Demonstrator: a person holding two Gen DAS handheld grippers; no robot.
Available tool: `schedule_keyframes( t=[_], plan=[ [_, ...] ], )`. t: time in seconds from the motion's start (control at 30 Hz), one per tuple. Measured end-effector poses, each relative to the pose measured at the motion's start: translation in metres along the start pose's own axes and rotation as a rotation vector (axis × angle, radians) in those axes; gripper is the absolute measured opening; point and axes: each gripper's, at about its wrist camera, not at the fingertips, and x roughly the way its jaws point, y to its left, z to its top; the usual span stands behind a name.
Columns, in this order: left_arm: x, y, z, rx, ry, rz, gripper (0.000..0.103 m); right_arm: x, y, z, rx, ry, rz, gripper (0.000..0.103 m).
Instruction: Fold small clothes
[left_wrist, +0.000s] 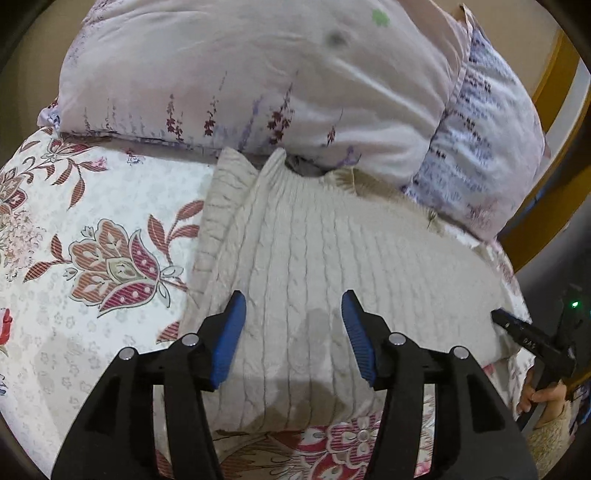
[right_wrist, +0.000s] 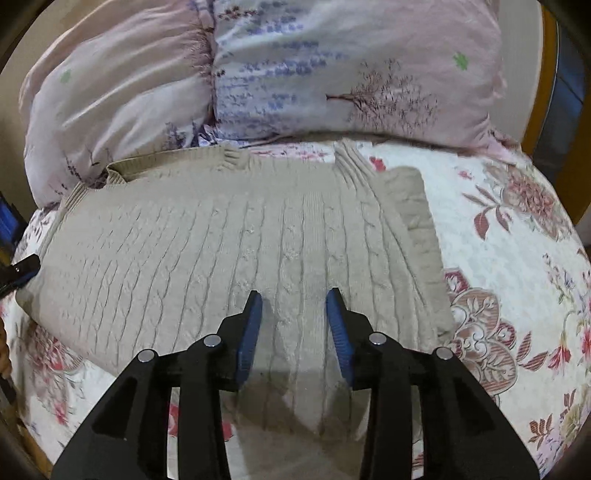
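A beige cable-knit sweater lies flat on the floral bed sheet, with one side folded in over its body. It also shows in the right wrist view. My left gripper hovers open and empty over the sweater's near part. My right gripper hovers open and empty over the same sweater. The other gripper's black tip shows at the sweater's right edge in the left wrist view, and a black tip shows at the sweater's left edge in the right wrist view.
Two pale floral pillows lie at the head of the bed, right behind the sweater's far edge. A yellow-brown wooden bed frame runs along the right side. Bare floral sheet lies beside the sweater.
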Motion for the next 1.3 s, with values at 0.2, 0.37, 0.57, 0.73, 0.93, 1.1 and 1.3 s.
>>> schedule_keyframes(
  t=[0.2, 0.37, 0.57, 0.73, 0.93, 1.1, 1.3],
  plan=[
    [0.003, -0.004, -0.008, 0.051, -0.003, 0.033, 0.054, -0.005, 0.003, -0.008, -0.018, -0.004, -0.023, 0.040],
    [0.004, -0.012, -0.011, 0.104, 0.000, 0.070, 0.054, -0.006, 0.005, -0.009, -0.068, 0.013, -0.042, 0.041],
    [-0.012, 0.025, 0.010, -0.132, -0.031, -0.086, 0.063, -0.016, 0.008, 0.011, 0.031, 0.017, 0.049, 0.053],
    [-0.005, 0.059, 0.028, -0.290, -0.009, -0.122, 0.068, -0.009, 0.040, 0.027, -0.021, -0.007, 0.077, 0.058],
    [0.015, 0.079, 0.032, -0.430, 0.031, -0.196, 0.068, 0.016, 0.081, 0.039, -0.106, -0.009, 0.077, 0.058],
    [0.025, 0.076, 0.033, -0.450, 0.044, -0.227, 0.068, 0.038, 0.095, 0.035, -0.163, 0.024, 0.018, 0.061],
    [0.032, 0.075, 0.037, -0.476, 0.041, -0.259, 0.068, 0.040, 0.091, 0.035, -0.167, 0.023, 0.031, 0.062]
  ],
)
